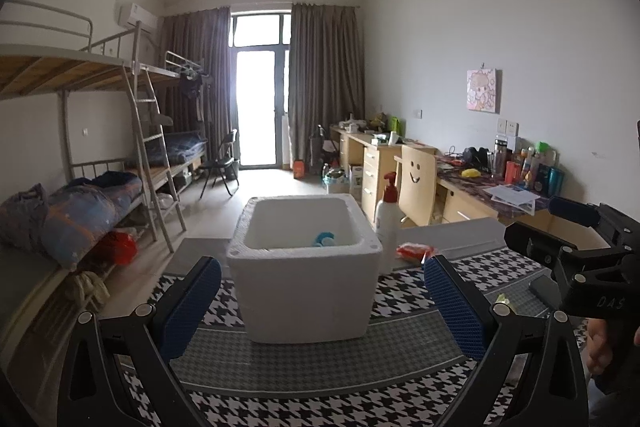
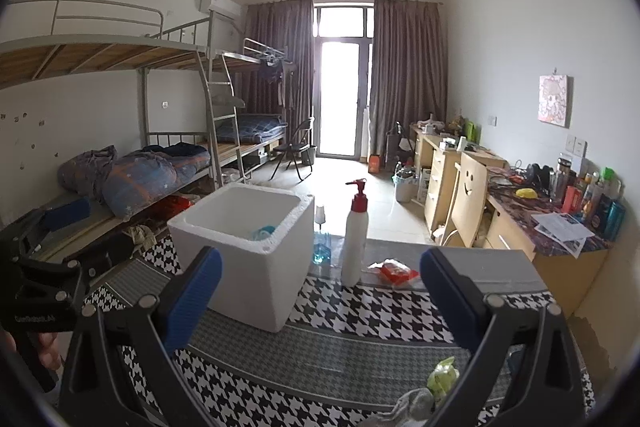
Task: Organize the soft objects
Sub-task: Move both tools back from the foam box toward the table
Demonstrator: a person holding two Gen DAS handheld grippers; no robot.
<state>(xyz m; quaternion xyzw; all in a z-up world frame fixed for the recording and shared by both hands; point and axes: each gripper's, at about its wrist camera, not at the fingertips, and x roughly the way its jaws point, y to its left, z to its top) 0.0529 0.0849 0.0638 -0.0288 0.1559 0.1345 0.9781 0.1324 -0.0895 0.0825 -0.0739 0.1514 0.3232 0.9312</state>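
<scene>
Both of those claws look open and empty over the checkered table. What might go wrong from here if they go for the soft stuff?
1. The tall pump bottle stands upright right beside the red packet; reaching for the packet, the right gripper may tip it.
2. The white foam box looks light; the left gripper, facing it, might shove it along the table.
3. The green and grey soft items lie under the right gripper, easy to miss.
</scene>
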